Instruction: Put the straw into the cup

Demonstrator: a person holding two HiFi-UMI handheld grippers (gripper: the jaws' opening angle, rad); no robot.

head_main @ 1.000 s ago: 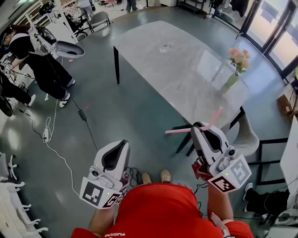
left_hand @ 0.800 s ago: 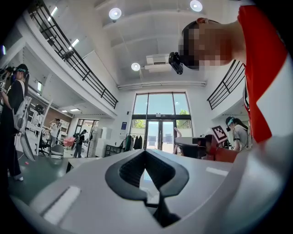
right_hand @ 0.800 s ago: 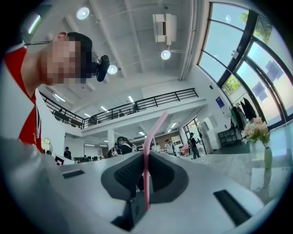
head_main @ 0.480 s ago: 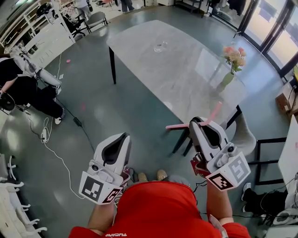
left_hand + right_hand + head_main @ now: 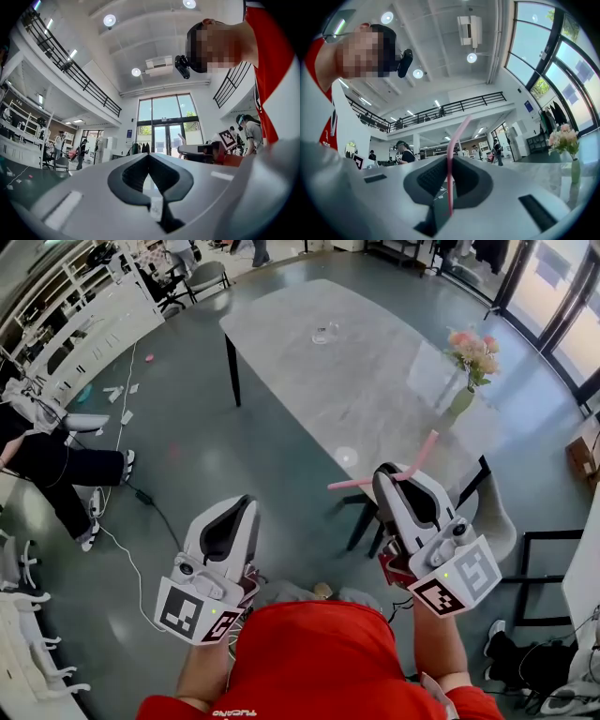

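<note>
Carry step: right hand-held gripper [image 5: 390, 474] pinches the pink straw [image 5: 354, 483], left hand-held gripper [image 5: 242, 505] pressed together, empty; cup [image 5: 325, 334] stands well apart on the surface [image 5: 375, 390], so next likely calls for approaching and aiming the straw over its rim.

Grey table [image 5: 375, 381] (tall windows [image 5: 164, 110] beyond)

Open floor [image 5: 187, 456] is stretching left of the worktop [image 5: 375, 390]; vase [image 5: 462, 401] and chair [image 5: 491, 519] are crowding its near right side
</note>
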